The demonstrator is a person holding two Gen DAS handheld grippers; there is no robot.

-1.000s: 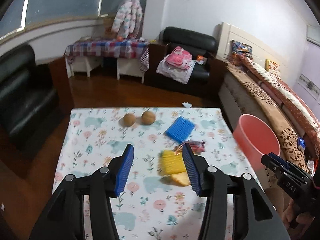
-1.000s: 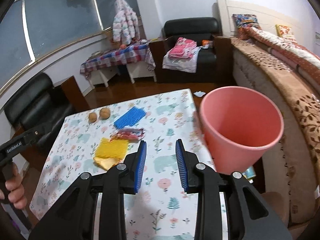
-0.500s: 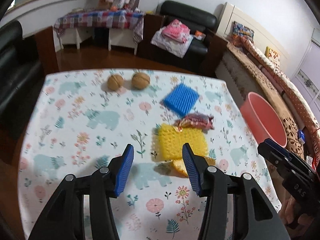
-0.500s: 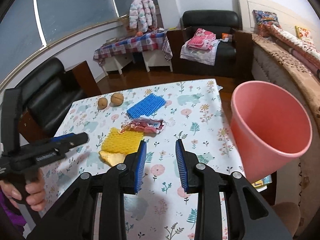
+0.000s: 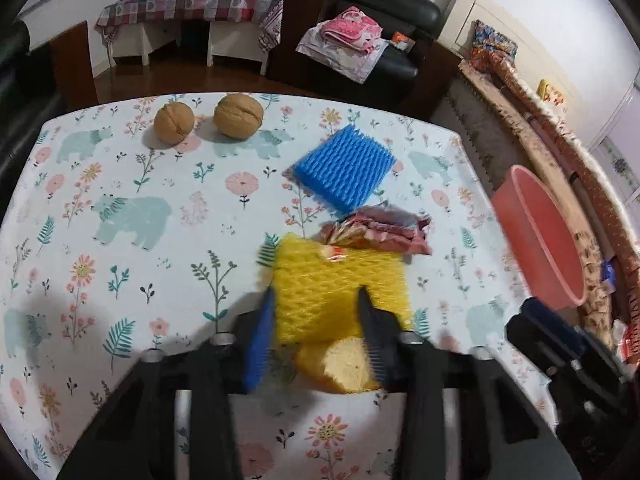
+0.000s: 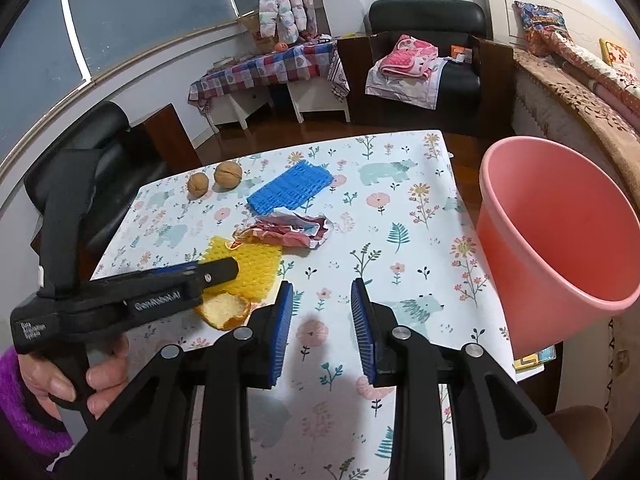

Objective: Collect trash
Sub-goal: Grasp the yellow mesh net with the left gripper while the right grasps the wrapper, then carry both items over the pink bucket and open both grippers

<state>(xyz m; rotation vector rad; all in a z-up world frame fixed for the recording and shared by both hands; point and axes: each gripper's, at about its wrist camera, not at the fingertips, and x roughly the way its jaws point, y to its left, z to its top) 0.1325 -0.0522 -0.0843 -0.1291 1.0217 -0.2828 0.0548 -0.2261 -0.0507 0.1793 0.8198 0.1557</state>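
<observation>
On the flowered tablecloth (image 5: pixel 120 208) lie a yellow foam net (image 5: pixel 340 280), a piece of orange peel (image 5: pixel 348 364) at its near edge, a crumpled red wrapper (image 5: pixel 380 232) and a blue foam net (image 5: pixel 344 168). My left gripper (image 5: pixel 316 294) is down on the table. Its jaws are closing around the yellow net's near part and the peel, and the net still looks unsqueezed. The right wrist view shows its finger (image 6: pixel 224 270) lying over the yellow net (image 6: pixel 256 264). My right gripper (image 6: pixel 322 285) hovers open over bare cloth, with nothing between its jaws.
A pink bucket (image 6: pixel 560 232) stands off the table's right edge. Two walnuts (image 5: pixel 174 122) (image 5: pixel 238 116) sit at the far left of the table. A hand in a purple sleeve (image 6: pixel 24 408) holds the left gripper. Black armchairs and a sofa surround the table.
The left gripper has dropped and moved forward onto the yellow net and the peel, and its jaws have narrowed. The right gripper has sunk a little toward the table, with its gap unchanged.
</observation>
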